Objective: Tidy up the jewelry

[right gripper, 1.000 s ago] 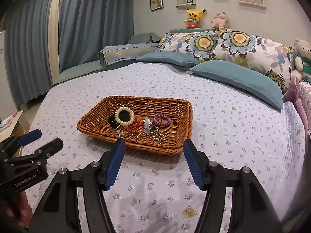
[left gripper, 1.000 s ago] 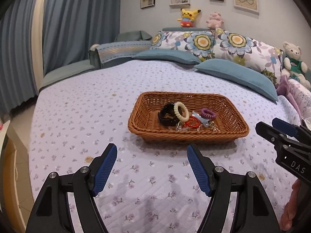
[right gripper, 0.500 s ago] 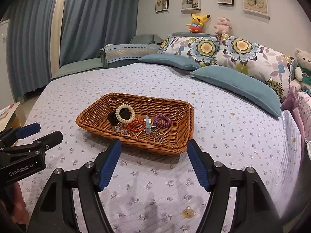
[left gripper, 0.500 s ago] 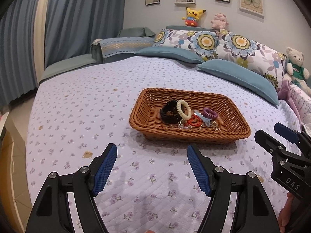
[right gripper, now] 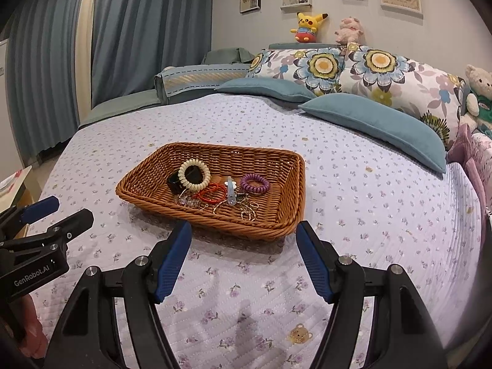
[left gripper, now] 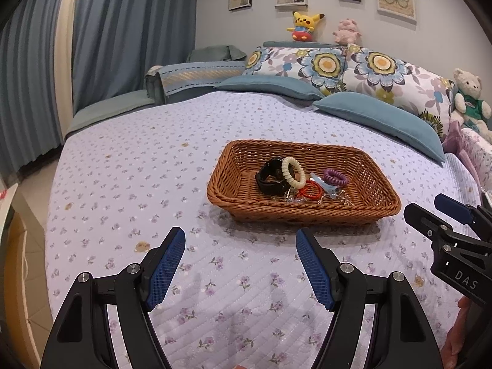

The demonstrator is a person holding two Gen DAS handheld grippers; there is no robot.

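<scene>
Left gripper [left gripper: 240, 247]: fingers wide, nothing between them, above the bed [left gripper: 123, 184].
Right gripper [right gripper: 244, 241]: fingers wide after just opening further, nothing between them.
Basket [right gripper: 286, 190]: on the bed beyond both grippers.
Jewelry [right gripper: 215, 189]: heaped inside the basket.
Pillows [left gripper: 378, 117]: at the far end.

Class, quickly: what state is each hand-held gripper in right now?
Left hand-held gripper: open, holding nothing.
Right hand-held gripper: open, jaws just widened, nothing between them.
</scene>
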